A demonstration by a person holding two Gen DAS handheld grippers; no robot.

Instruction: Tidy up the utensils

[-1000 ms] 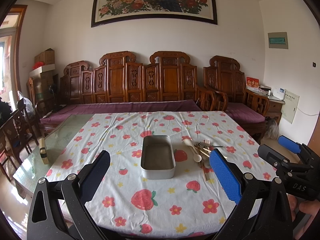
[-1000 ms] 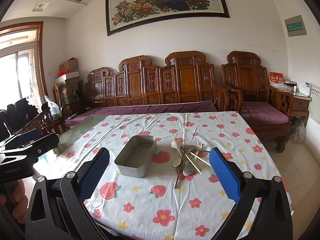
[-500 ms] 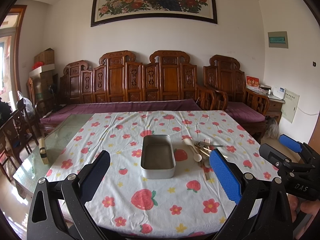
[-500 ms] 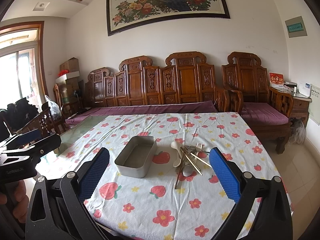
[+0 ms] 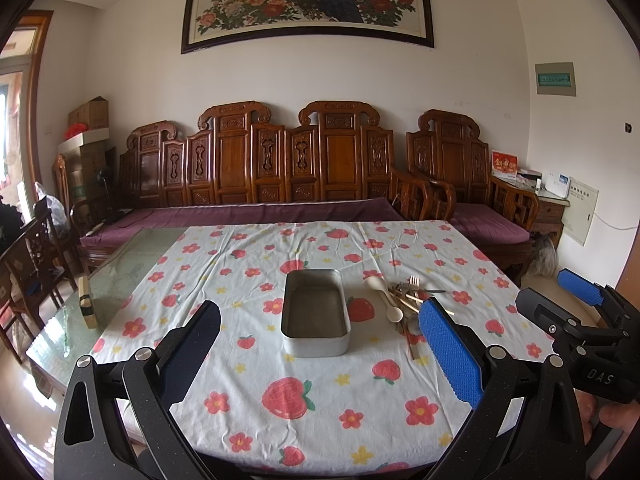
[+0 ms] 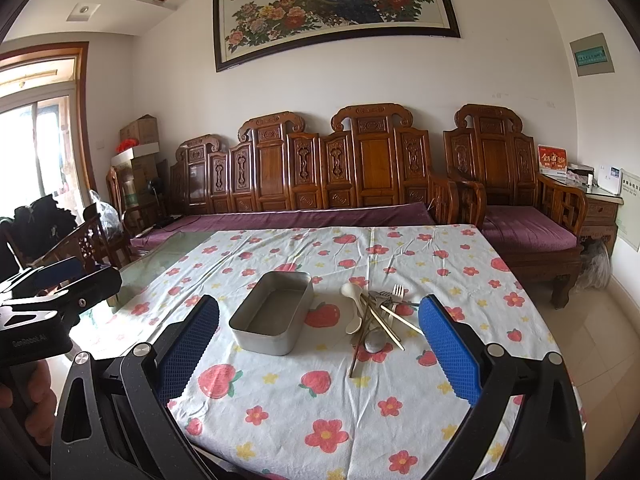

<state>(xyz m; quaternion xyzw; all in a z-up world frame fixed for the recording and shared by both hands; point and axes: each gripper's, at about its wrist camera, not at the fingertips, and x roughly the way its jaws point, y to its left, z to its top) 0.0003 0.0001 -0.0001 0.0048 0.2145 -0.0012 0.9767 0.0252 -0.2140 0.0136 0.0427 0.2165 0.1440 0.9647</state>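
An empty grey metal tin (image 5: 315, 312) (image 6: 273, 311) sits mid-table on the strawberry-print cloth (image 5: 312, 396). Right of it lies a pile of utensils (image 5: 404, 300) (image 6: 378, 314): cream spoons, a metal fork, chopsticks and a metal spoon. My left gripper (image 5: 320, 360) is open and empty, held back from the table's near edge, facing the tin. My right gripper (image 6: 316, 354) is open and empty, also near the front edge, facing the pile. Each gripper shows at the side of the other's view: the right gripper (image 5: 576, 312) and the left gripper (image 6: 52, 280).
A carved wooden bench (image 5: 280, 168) with purple cushions stands behind the table. Bare glass tabletop (image 5: 120, 264) lies left of the cloth, with a small wooden brush-like object (image 5: 86, 306) on it. Dark chairs (image 5: 28, 264) stand at the left, a side cabinet (image 6: 600, 208) at the right.
Almost nothing has changed. Both grippers stay open and hover in about the same place; the views shift only slightly.
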